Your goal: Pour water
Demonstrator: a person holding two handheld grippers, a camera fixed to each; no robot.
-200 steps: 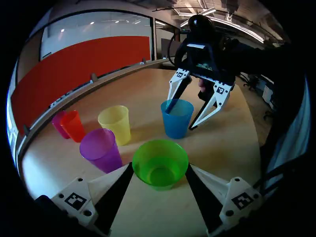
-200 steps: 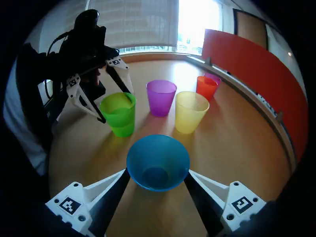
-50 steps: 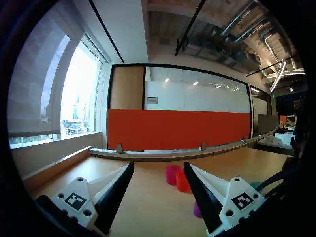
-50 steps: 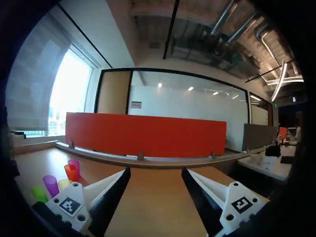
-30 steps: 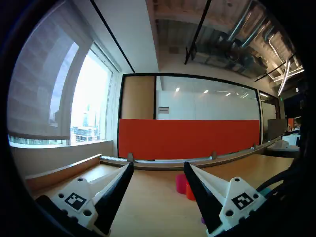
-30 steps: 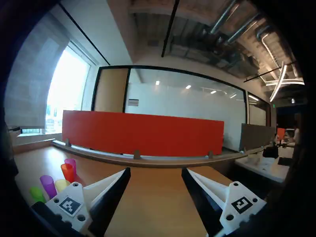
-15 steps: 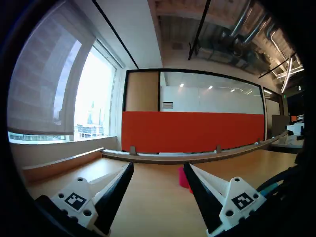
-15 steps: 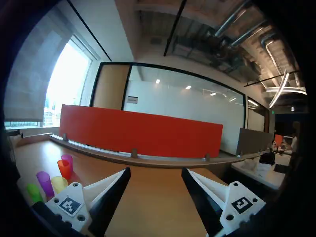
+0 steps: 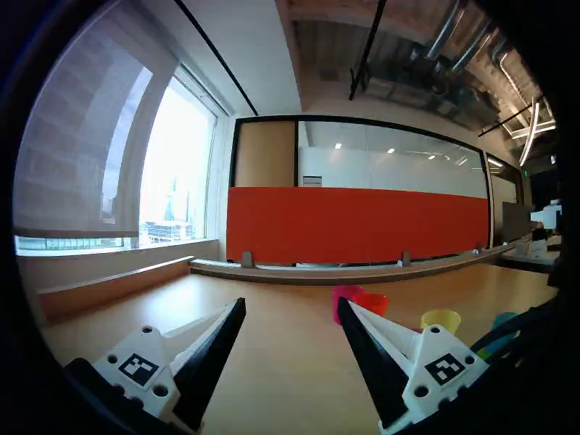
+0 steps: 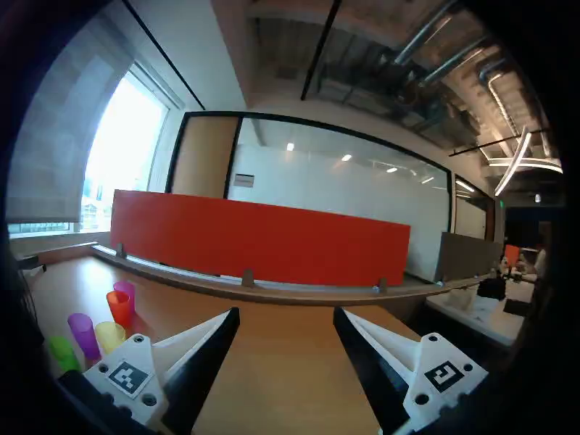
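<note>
Left gripper [image 9: 290, 304]: fingers spread wide, nothing between them. Right gripper [image 10: 285, 313]: also spread and empty, low over the wooden table [image 10: 290, 377].

Right gripper view, cups clustered at left: green cup [image 10: 61, 353] nearest, then purple cup [image 10: 83, 333], yellow cup [image 10: 110, 335], orange cup [image 10: 117, 307], pink cup [image 10: 125, 290] farthest.

Left gripper view, at right: what looks like a blue cup [image 9: 502, 320], half hidden.

All cups upright and seen side-on, so their contents cannot be told.

In the left gripper view, lower right, a magenta plastic cup [image 9: 346, 293], an orange-red plastic cup [image 9: 373, 300], a yellow plastic cup [image 9: 440, 318] and a teal plastic cup [image 9: 503, 319] are seen on the pale brown wooden table [image 9: 290, 377]. In the right gripper view, lower left, a purple plastic cup [image 10: 84, 333] and a green plastic cup [image 10: 64, 353] are seen.
</note>
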